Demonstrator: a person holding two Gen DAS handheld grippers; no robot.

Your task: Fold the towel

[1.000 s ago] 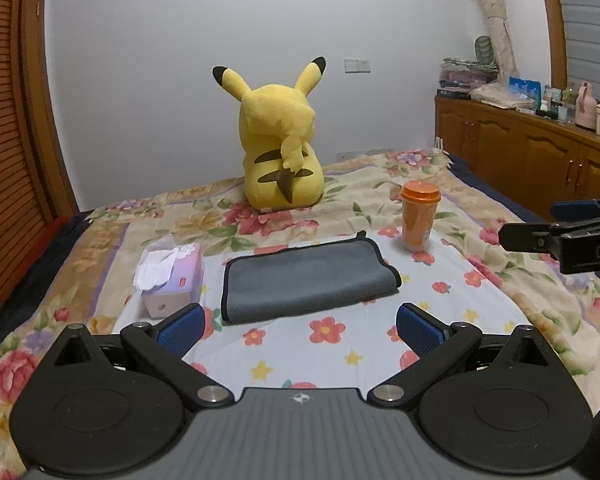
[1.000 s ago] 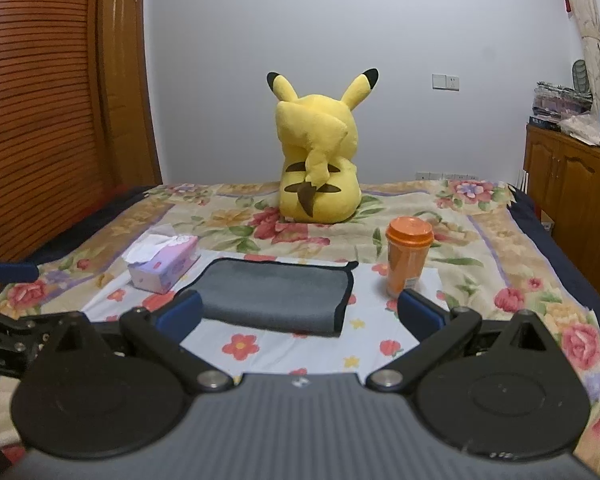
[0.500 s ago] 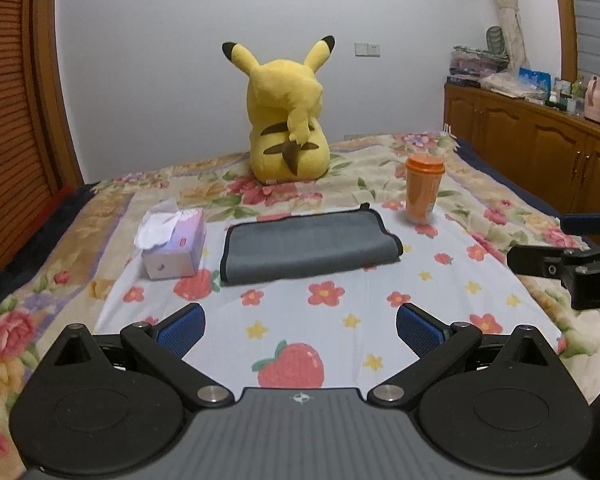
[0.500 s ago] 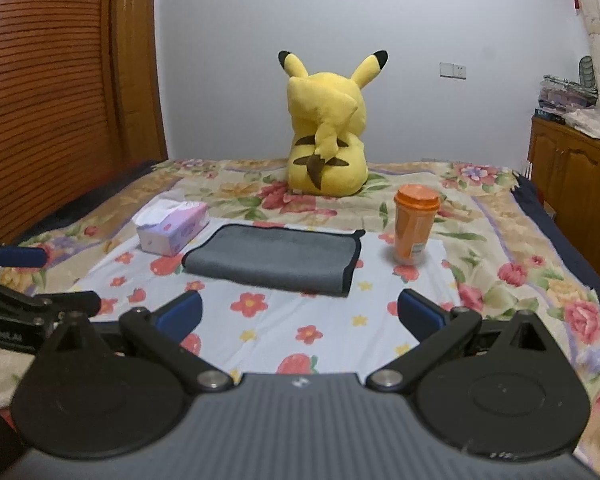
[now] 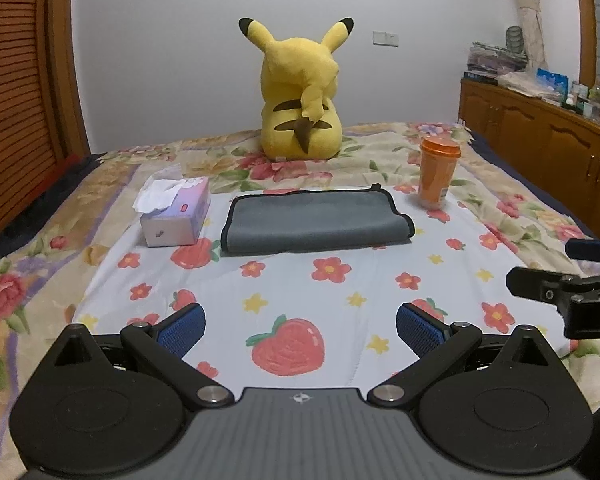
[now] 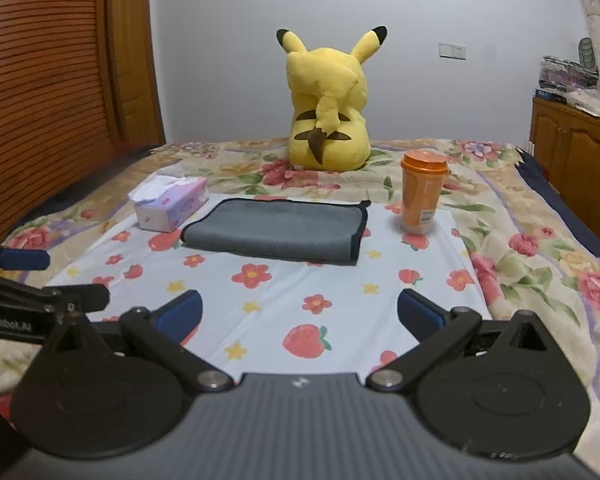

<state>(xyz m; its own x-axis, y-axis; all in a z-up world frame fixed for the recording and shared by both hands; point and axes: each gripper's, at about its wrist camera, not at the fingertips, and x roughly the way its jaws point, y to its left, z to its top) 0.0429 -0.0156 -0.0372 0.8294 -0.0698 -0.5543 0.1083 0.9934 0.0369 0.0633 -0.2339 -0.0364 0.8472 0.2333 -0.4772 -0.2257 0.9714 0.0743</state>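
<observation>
Bed (image 5: 500,216) carries everything; towel (image 5: 318,222) lies already doubled between tissue box (image 5: 176,216) and orange cup (image 5: 438,178). Soft, light, limp cloth: pinch its bound corners. Left gripper (image 5: 300,326) and right gripper (image 6: 300,310) hover well short, jaws spread, empty.

Towel (image 5: 316,220) lies between tissue box (image 5: 176,216) and cup (image 5: 438,174).

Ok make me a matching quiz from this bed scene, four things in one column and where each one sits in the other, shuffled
Things:
1. towel
2. tissue box
3. orange cup
4. yellow plush

Places:
A. far end of the bed, by the wall
B. left of the towel
C. middle of the white flowered sheet, folded
D. right of the towel, upright

Pairs: 1-C, 2-B, 3-D, 4-A
</observation>
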